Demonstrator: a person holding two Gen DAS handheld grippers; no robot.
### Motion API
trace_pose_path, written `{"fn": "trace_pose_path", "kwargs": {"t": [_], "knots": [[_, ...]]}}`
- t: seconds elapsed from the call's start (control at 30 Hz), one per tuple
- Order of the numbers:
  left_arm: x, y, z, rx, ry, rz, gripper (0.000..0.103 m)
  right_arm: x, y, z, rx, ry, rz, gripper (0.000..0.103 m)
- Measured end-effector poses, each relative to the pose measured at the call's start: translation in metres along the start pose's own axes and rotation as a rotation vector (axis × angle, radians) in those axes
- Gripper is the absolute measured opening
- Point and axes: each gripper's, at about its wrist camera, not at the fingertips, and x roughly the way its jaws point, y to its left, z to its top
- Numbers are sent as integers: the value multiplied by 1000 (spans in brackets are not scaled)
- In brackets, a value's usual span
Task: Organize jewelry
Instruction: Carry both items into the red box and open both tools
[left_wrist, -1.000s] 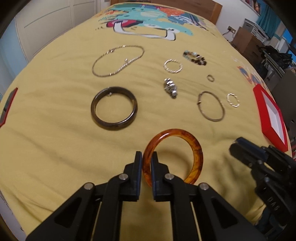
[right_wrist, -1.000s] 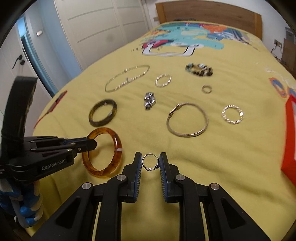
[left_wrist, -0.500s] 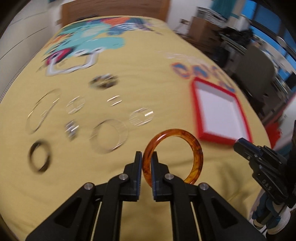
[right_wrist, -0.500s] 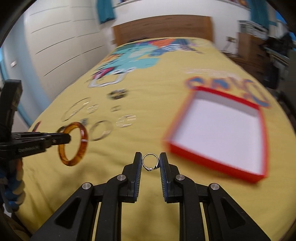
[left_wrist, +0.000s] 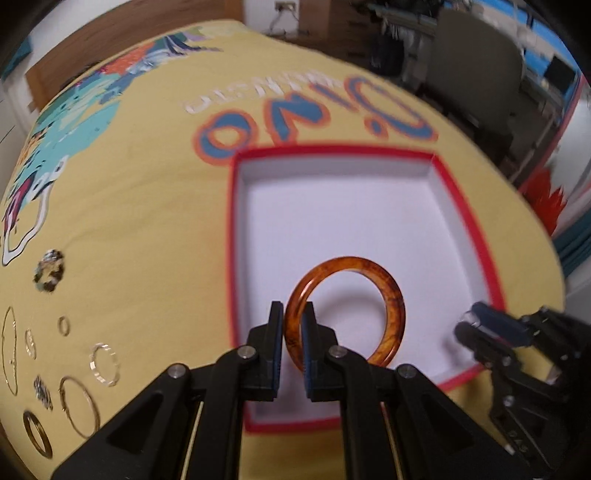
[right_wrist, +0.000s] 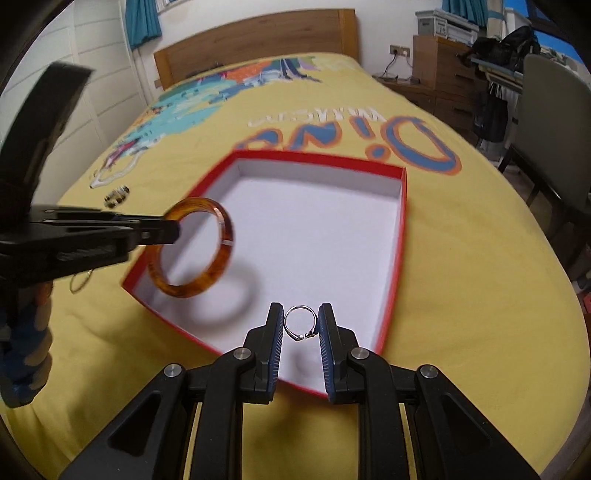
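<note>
My left gripper (left_wrist: 292, 325) is shut on an amber bangle (left_wrist: 384, 284) and holds it above the near part of the red box (left_wrist: 463, 206) with a white inside. In the right wrist view the bangle (right_wrist: 218, 266) hangs over the box's left corner. My right gripper (right_wrist: 301, 325) is shut on a small silver ring (right_wrist: 300, 324) above the box's (right_wrist: 400, 236) near edge. The right gripper also shows in the left wrist view (left_wrist: 476, 325).
Several pieces lie on the yellow bedspread at the left: a beaded bracelet (left_wrist: 48, 275), a twisted silver ring (left_wrist: 105, 363), a thin hoop (left_wrist: 79, 406), a dark bangle (left_wrist: 37, 435). A chair (right_wrist: 554, 122) and a dresser (right_wrist: 447, 74) stand right of the bed.
Both grippers swung right, from over the spread-out jewelry to above the red box. Each kept hold of its piece.
</note>
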Motion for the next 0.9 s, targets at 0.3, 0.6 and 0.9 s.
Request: {"fn": "trace_pose_path", "kwargs": {"t": [0.3, 0.6, 0.9], "knots": [[22, 2, -17, -7, 82, 59, 12, 13, -4, -5, -86, 69, -4, 20], [8, 6, -55, -150, 118, 114, 12, 12, 1, -6, -118, 62, 48, 20], [-9, 15, -55, -202, 80, 60, 13, -8, 14, -7, -142, 37, 12, 49]]}}
